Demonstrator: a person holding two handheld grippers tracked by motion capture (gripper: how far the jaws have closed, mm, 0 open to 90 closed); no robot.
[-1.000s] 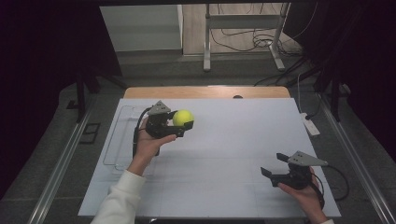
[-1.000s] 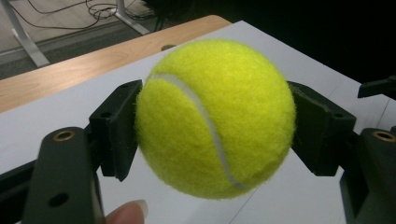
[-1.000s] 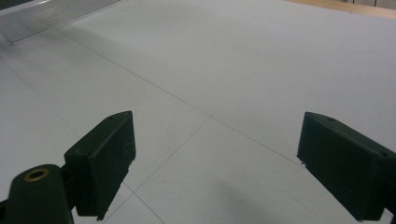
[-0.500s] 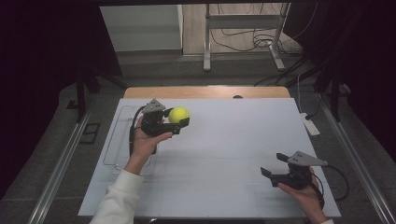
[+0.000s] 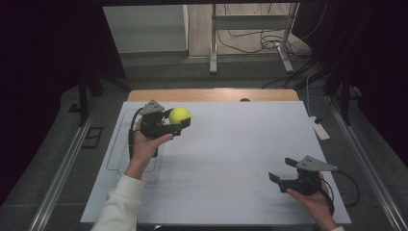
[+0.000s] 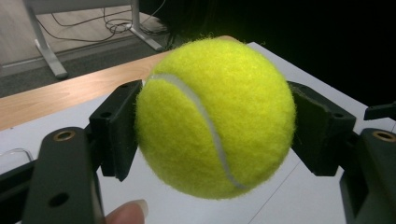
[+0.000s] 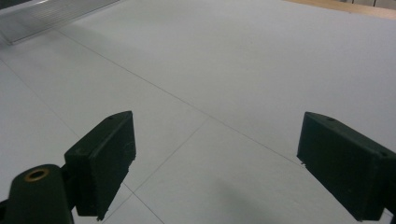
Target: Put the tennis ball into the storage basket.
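A yellow tennis ball (image 5: 179, 115) (image 6: 215, 116) is held above the white table top (image 5: 231, 144), towards its back left. My left gripper (image 5: 177, 122) (image 6: 215, 126) is shut on the ball, one black pad pressed to each side. A fingertip shows at the bottom of the left gripper view. My right gripper (image 5: 281, 170) (image 7: 217, 163) rests low over the table's front right, open, with bare white surface between its pads.
A clear plastic tray (image 5: 117, 159) lies on the left side of the table, under my left forearm; its edge (image 7: 42, 21) shows in the right gripper view. A wooden strip (image 5: 211, 95) runs along the table's back edge. A white power strip (image 5: 319, 129) lies off the right edge.
My left gripper has carried the ball a little towards the back left of the table and lifted it slightly. The right gripper has stayed where it was.
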